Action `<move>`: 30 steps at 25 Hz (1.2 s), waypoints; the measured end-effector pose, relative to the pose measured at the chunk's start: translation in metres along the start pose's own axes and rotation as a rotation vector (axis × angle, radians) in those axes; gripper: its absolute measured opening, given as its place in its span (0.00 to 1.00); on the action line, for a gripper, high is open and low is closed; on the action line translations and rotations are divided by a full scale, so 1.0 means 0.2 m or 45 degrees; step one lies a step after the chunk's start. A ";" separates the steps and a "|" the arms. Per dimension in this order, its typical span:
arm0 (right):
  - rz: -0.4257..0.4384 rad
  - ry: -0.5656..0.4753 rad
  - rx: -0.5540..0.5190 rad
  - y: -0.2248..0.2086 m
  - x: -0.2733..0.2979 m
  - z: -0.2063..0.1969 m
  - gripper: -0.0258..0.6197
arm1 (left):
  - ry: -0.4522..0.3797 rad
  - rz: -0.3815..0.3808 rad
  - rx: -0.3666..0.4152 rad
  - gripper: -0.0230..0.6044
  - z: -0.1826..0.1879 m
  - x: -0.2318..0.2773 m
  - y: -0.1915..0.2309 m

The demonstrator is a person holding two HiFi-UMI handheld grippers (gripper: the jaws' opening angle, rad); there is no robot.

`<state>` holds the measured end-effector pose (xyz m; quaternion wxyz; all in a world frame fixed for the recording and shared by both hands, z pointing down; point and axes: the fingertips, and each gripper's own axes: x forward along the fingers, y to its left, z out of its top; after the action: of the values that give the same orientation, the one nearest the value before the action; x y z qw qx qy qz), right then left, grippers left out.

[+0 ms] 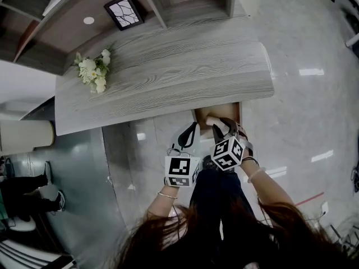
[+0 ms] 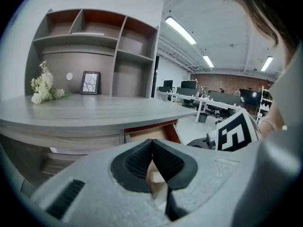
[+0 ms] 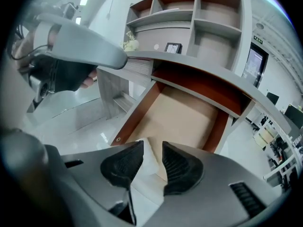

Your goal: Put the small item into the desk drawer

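Right gripper (image 3: 151, 147): jaws apart, pads clear of the small item (image 3: 147, 159), a pale piece showing between them that seems to lie at the near end of the open drawer (image 3: 189, 117). Left gripper (image 2: 152, 143), beside the drawer: jaws together at the tips, and I make out nothing gripped. Risk, as I judge it: a pad catching the item could drag it over the drawer's near edge, or it could jam under the desk (image 1: 168, 77) when the drawer shuts.

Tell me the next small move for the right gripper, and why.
Probably draw the right gripper back clear of the open drawer: its jaws stand apart, and the pale small item seems to lie on the drawer floor.
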<state>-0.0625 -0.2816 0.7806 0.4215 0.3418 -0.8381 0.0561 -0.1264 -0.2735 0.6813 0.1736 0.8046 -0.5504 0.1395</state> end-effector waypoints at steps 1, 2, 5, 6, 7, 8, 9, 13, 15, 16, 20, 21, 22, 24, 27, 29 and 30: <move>-0.001 -0.006 0.008 -0.01 -0.02 0.01 0.23 | -0.002 0.002 0.006 0.06 0.01 -0.01 -0.01; -0.003 -0.013 0.015 -0.02 -0.04 0.02 0.22 | -0.004 0.004 0.012 0.06 0.03 -0.01 -0.02; -0.011 -0.035 0.024 -0.05 -0.11 0.04 0.20 | 0.000 0.011 0.031 0.06 0.06 -0.03 -0.05; -0.014 -0.043 0.027 -0.06 -0.13 0.06 0.19 | 0.002 0.014 0.034 0.06 0.07 -0.03 -0.06; -0.018 -0.049 0.033 -0.07 -0.15 0.07 0.18 | 0.003 0.018 0.035 0.06 0.09 -0.04 -0.07; -0.022 -0.053 0.041 -0.07 -0.18 0.08 0.18 | 0.001 0.022 0.031 0.06 0.10 -0.05 -0.08; -0.026 -0.057 0.051 -0.08 -0.20 0.08 0.18 | -0.002 0.027 0.023 0.06 0.11 -0.07 -0.09; -0.038 -0.078 0.067 -0.12 -0.27 0.12 0.17 | -0.016 0.042 0.002 0.06 0.15 -0.10 -0.13; -0.046 -0.090 0.076 -0.13 -0.31 0.14 0.16 | -0.021 0.046 0.006 0.06 0.17 -0.12 -0.15; -0.049 -0.096 0.079 -0.14 -0.33 0.14 0.15 | -0.024 0.050 0.006 0.06 0.19 -0.13 -0.16; -0.057 -0.108 0.067 -0.15 -0.40 0.16 0.11 | -0.038 0.078 -0.016 0.06 0.25 -0.17 -0.19; -0.059 -0.113 0.065 -0.15 -0.42 0.16 0.11 | -0.040 0.084 -0.015 0.06 0.26 -0.19 -0.20; -0.062 -0.120 0.066 -0.15 -0.44 0.17 0.11 | -0.043 0.088 -0.012 0.06 0.28 -0.20 -0.20; -0.068 -0.138 0.076 -0.16 -0.48 0.20 0.11 | -0.053 0.098 -0.013 0.06 0.31 -0.23 -0.22; -0.076 -0.169 0.087 -0.19 -0.54 0.25 0.11 | -0.061 0.116 -0.021 0.06 0.35 -0.26 -0.24; -0.080 -0.182 0.085 -0.20 -0.58 0.27 0.11 | -0.070 0.128 -0.026 0.06 0.38 -0.28 -0.25; -0.082 -0.187 0.085 -0.20 -0.60 0.29 0.11 | -0.077 0.133 -0.030 0.06 0.40 -0.29 -0.26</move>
<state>-0.0261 -0.2706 0.6462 0.3488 0.3858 -0.8529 0.0451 -0.0967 -0.2419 0.5775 0.1587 0.7765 -0.5984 0.1174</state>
